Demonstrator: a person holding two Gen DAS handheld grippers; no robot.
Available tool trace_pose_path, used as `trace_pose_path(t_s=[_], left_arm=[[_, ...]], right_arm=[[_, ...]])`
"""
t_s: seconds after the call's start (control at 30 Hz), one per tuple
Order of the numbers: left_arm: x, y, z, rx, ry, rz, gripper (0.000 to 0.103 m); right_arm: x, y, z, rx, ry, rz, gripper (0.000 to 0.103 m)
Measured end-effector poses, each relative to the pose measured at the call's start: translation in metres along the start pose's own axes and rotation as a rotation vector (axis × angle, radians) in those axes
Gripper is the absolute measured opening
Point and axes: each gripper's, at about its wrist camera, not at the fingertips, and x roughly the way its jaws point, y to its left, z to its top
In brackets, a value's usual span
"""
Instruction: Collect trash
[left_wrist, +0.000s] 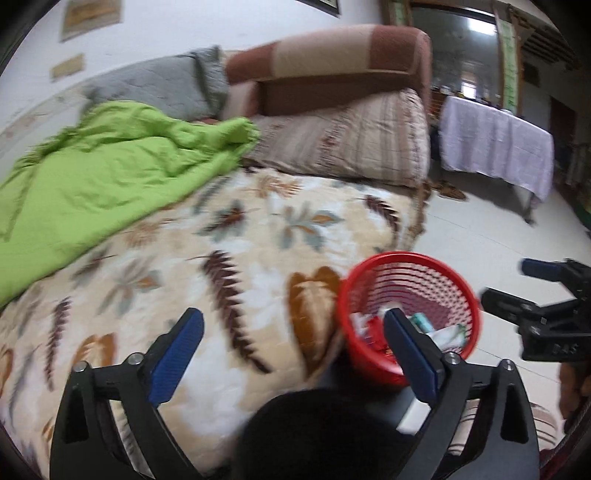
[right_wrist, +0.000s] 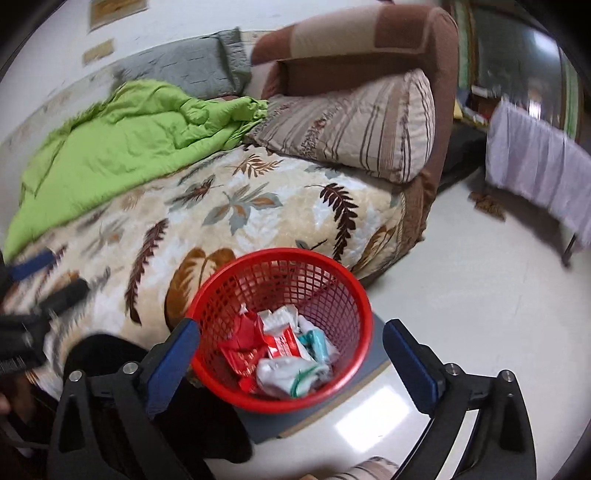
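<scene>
Both the left gripper (left_wrist: 293, 345) and the right gripper (right_wrist: 291, 356) gape wide, empty. The red mesh wastebasket (right_wrist: 258, 273) sits at six o'clock beside the bed, holding crumpled wrappers (right_wrist: 280, 354); their print is unreadable.

Bed (right_wrist: 236, 206) carries green quilt (right_wrist: 110, 147) and striped pillow (right_wrist: 354, 125).

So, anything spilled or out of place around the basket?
Nothing stands out. The red basket stands upright beside the bed with the wrappers inside it, none visible on the floor around it.
</scene>
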Motion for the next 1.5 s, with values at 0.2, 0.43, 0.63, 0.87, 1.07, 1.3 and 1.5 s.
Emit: trace_pose_path(t_s=[0.2, 0.43, 0.63, 0.87, 1.07, 1.3, 1.5], left_arm=[[-0.021, 0.029, -0.026, -0.065, -0.020, 0.089, 0.100], [-0.030, 0.035, -0.039, -0.068, -0.040, 0.133, 0.102], [-0.036, 0.026, -0.037, -0.031, -0.100, 0.208, 0.103], [-0.041, 0.015, -0.036, 0.003, -0.148, 0.231, 0.103], [-0.038, 0.013, -0.036, 0.019, -0.136, 0.251, 0.103], [-0.037, 0.016, -0.038, 0.013, -0.130, 0.252, 0.103], [-0.037, 0.018, -0.039, 0.009, -0.127, 0.248, 0.103]], right_arm=[[-0.014, 0.025, -0.017, -0.077, -0.031, -0.018, 0.102], [-0.023, 0.052, -0.017, -0.182, -0.087, -0.018, 0.102], [-0.022, 0.056, -0.018, -0.197, -0.088, -0.021, 0.102], [-0.020, 0.052, -0.019, -0.176, -0.079, -0.020, 0.102], [-0.020, 0.051, -0.018, -0.176, -0.078, -0.017, 0.102], [-0.019, 0.051, -0.019, -0.176, -0.071, -0.011, 0.102], [-0.017, 0.052, -0.020, -0.180, -0.070, -0.009, 0.102]])
